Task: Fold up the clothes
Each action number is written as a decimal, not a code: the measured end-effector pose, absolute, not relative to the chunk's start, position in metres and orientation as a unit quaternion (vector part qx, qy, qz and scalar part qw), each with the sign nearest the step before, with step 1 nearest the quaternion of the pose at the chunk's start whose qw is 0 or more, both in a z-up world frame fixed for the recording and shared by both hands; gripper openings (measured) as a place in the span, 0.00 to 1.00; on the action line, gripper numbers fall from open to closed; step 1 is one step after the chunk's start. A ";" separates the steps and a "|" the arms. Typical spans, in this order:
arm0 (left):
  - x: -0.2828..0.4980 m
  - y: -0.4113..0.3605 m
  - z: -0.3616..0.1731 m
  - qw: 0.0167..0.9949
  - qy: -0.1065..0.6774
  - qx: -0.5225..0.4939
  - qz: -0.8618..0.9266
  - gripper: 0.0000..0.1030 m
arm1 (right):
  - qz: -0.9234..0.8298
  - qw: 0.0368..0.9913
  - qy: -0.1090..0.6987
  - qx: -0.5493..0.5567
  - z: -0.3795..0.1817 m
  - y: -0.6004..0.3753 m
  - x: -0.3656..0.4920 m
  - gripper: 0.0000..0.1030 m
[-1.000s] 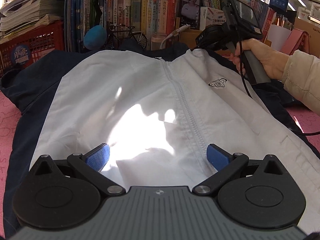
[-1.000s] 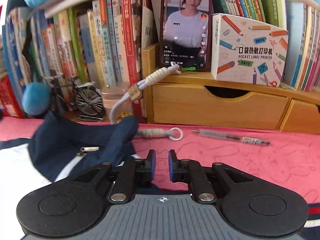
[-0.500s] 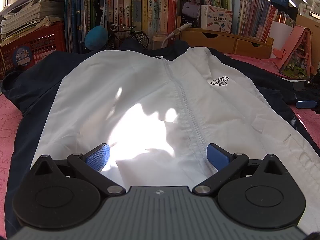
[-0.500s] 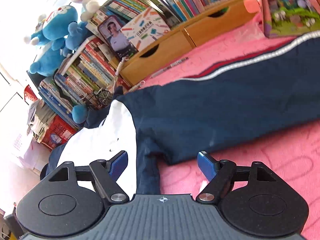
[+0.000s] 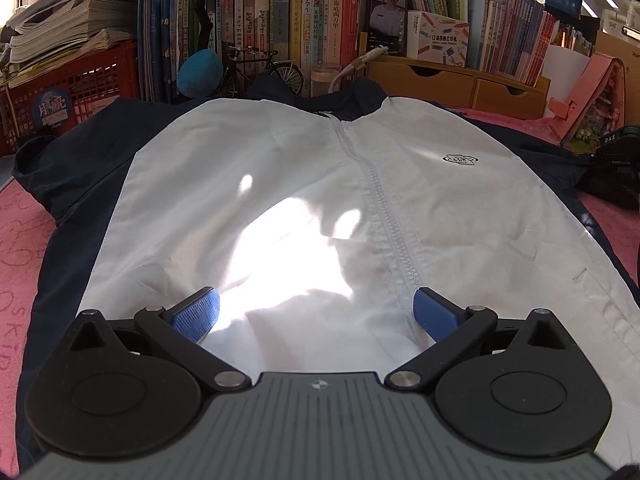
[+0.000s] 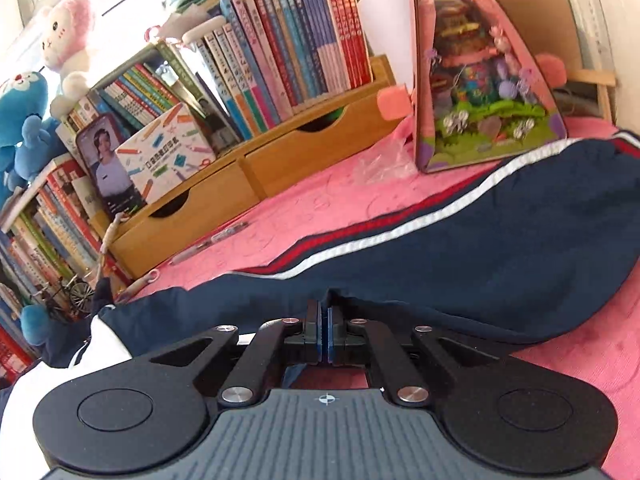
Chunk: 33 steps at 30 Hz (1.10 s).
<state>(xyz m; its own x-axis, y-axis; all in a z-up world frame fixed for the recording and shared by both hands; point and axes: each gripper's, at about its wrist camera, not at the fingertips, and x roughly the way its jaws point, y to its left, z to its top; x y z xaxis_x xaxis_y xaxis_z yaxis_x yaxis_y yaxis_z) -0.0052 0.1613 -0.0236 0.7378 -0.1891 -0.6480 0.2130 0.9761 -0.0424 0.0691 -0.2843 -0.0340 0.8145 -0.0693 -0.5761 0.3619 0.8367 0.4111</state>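
A white jacket [image 5: 280, 184] with navy sleeves and a centre zipper [image 5: 384, 216] lies flat, front up, on the pink table cover. My left gripper [image 5: 316, 308] hovers open over its lower front, blue pads spread either side of the fabric and holding nothing. In the right wrist view the navy right sleeve [image 6: 480, 240], with its red and white stripe, stretches out to the right. My right gripper [image 6: 323, 320] is shut on the sleeve's near edge, where the cloth puckers up at the fingertips. A bit of the white front [image 6: 108, 344] shows at lower left.
A wooden drawer unit [image 6: 224, 200] with books and a phone lines the back edge. A pink house-shaped toy [image 6: 480, 80] stands just beyond the sleeve's end. A pen [image 6: 208, 240] lies on the pink cover [image 6: 580, 340]. A red crate [image 5: 68, 80] and a model bicycle [image 5: 260, 68] sit behind the collar.
My right gripper left the collar area, swung out to the right sleeve, opened, and has now shut on the sleeve's edge. The left gripper stayed open in place.
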 end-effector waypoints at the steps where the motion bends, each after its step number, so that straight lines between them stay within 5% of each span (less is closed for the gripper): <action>1: -0.006 0.160 -0.023 0.932 0.346 0.019 -0.107 1.00 | -0.133 0.917 0.278 0.253 -0.033 -0.289 0.072 0.04; 7: -0.017 0.166 -0.015 0.933 0.342 0.035 -0.107 1.00 | -0.156 0.918 0.300 0.209 -0.037 -0.300 0.063 0.08; 9: -0.021 0.174 -0.007 0.937 0.331 0.033 -0.106 1.00 | -0.140 0.922 0.309 0.186 -0.030 -0.292 0.050 0.22; 11: -0.022 0.186 0.004 0.944 0.316 0.027 -0.095 1.00 | -0.133 0.932 0.301 0.151 -0.018 -0.274 0.036 0.64; 15: -0.005 0.224 0.025 0.958 0.286 0.008 -0.030 1.00 | -0.055 0.962 0.260 0.071 0.011 -0.214 0.016 0.75; 17: 0.012 0.248 0.030 0.959 0.281 0.000 0.028 1.00 | 0.007 0.970 0.239 0.041 0.020 -0.177 0.012 0.89; 27: 0.127 0.361 0.036 0.926 0.296 -0.113 0.204 1.00 | 0.157 0.944 0.277 -0.087 -0.033 -0.041 0.022 0.92; 33: 0.190 0.366 -0.006 0.878 0.435 -0.116 0.163 0.97 | 0.146 0.938 0.298 -0.103 -0.039 -0.039 0.023 0.96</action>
<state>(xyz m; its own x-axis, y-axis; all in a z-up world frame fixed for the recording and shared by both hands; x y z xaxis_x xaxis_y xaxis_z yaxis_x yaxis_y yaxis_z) 0.1898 0.3656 -0.0060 0.5694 0.1843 -0.8011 -0.3867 0.9200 -0.0632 0.0229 -0.0390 -0.0391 0.7800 0.2134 -0.5882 -0.3361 0.9358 -0.1061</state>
